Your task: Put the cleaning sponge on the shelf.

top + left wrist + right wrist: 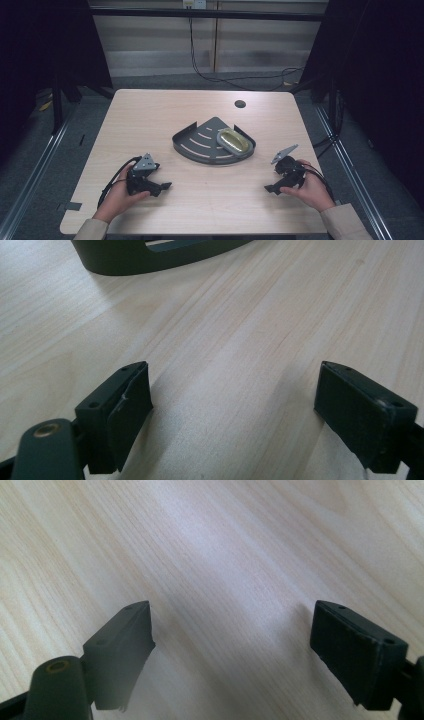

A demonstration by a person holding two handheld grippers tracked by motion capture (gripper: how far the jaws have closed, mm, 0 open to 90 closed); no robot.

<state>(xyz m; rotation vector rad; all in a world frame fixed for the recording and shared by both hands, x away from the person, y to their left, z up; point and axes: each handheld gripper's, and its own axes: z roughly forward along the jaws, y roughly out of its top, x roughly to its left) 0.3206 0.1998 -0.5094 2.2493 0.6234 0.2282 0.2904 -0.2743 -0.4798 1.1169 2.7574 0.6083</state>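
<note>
Item 1. Left black two-jaw hand-held gripper (162, 187): lying low over the pale wooden table (150, 115) near the person's edge, gripped by the left hand (121, 192). Its jaws are standing wide apart, with bare wood grain between them in the left gripper view (234, 405). A grey three-cornered plate is sitting on top of it and a black cable is looping behind it.

Item 2. Right black two-jaw hand-held gripper (270, 189): resting at the same near edge, well apart from the left gripper, gripped by the right hand (309, 190). Its jaws are gaping wide and holding nothing, with bare table showing between them in the right gripper view (232, 645).

Item 3. Dark grey quarter-round metal corner tray with slotted floor (192, 145): sitting beyond both grippers, roughly midway between them and farther up the table. Its curved wall is facing the grippers and is showing ahead of the left gripper, at the top of the left gripper view (135, 260).

Item 4. Gold-coloured oval object on a pale grey oval dish (234, 141): lying in the tray, on the side nearer the right gripper.

Item 5. Small round dark hole in the tabletop (240, 104): lying beyond the tray, farthest from both grippers.
</note>
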